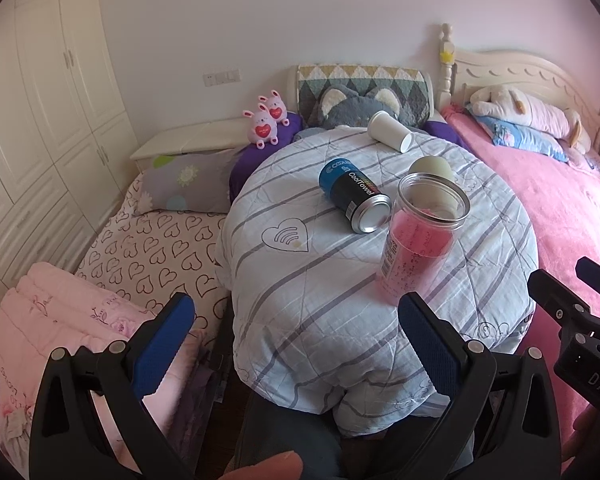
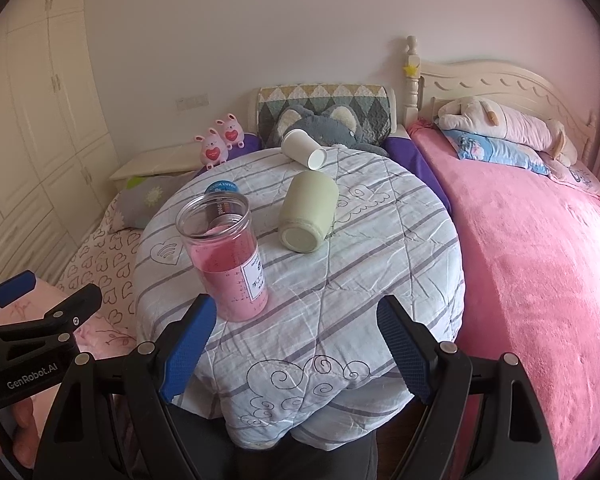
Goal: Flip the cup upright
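Note:
A pale green cup (image 2: pixel 308 212) lies on its side on the striped cloth-covered round table (image 2: pixel 380 264), base toward me; in the left wrist view it (image 1: pixel 430 168) is mostly hidden behind the jar. A white paper cup (image 2: pixel 303 149) (image 1: pixel 390 131) lies on its side at the table's far edge. A clear jar with pink contents (image 2: pixel 224 256) (image 1: pixel 420 240) stands upright. A blue and black can (image 1: pixel 354 196) lies on its side. My left gripper (image 1: pixel 296 332) and right gripper (image 2: pixel 296 336) are both open and empty, near the table's front edge.
A pink bed (image 2: pixel 540 260) with plush toys lies to the right. A heart-patterned bed (image 1: pixel 152 256) and a folded pink blanket (image 1: pixel 52 332) are on the left. Two pink bunny toys (image 1: pixel 266 118) and a grey plush cushion (image 1: pixel 356 106) sit behind the table. Wardrobes stand far left.

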Demonstrator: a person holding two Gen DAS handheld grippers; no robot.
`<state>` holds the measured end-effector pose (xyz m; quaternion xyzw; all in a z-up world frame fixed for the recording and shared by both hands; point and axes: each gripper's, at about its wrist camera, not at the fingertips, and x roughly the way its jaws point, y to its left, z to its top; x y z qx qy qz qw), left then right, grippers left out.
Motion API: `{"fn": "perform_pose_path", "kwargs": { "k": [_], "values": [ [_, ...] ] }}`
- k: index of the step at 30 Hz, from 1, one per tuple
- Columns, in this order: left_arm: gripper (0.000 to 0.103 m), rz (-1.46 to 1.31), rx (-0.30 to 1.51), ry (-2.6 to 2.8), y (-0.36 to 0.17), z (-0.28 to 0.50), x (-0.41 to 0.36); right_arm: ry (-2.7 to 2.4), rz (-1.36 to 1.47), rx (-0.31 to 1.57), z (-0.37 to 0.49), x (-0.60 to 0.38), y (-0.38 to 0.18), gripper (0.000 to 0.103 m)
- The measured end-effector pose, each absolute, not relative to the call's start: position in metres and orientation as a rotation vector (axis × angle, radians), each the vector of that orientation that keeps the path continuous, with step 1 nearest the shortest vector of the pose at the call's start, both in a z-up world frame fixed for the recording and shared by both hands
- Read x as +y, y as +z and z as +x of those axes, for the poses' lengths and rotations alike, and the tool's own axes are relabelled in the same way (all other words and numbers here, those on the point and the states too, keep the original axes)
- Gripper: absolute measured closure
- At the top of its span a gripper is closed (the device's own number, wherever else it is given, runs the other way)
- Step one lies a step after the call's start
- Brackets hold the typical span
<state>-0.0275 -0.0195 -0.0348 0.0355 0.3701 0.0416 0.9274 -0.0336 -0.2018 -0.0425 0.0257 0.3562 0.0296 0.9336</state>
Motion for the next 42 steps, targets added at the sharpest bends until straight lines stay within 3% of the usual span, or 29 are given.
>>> {"fn": "perform_pose_path", "kwargs": {
  "k": [42],
  "values": [
    [0.000,0.071,0.751,0.060,-0.0336,-0.0362,-0.0240,0.084,0.046,0.737,-0.0329,-0.1936,-0.0404,0.019]
  ]
}}
